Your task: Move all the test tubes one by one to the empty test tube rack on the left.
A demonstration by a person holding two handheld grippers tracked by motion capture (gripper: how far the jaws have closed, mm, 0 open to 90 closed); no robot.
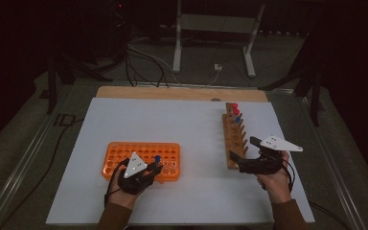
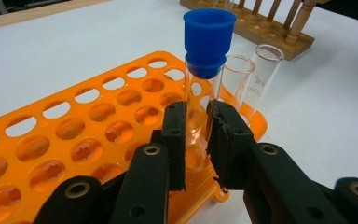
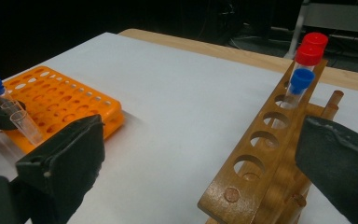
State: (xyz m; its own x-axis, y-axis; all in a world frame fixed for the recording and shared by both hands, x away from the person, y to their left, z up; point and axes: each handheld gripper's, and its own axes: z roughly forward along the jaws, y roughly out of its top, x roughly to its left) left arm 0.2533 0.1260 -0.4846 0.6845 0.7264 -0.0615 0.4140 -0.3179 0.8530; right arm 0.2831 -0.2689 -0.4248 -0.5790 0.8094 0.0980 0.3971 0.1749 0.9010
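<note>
Standing clamped between left tool pads, blue-capped tube

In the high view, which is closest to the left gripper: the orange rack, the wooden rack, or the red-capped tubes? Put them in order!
From the left gripper:
1. Orange rack, right under its jaws, near left of the table.
2. Wooden rack, across the table on the right.
3. Red-capped tubes, at that rack's far end, farthest away.

Brown sleeves, black two-jaw left gripper and right gripper — white three-cornered plates, brass-ringed screw holes, trailing black cables
</note>
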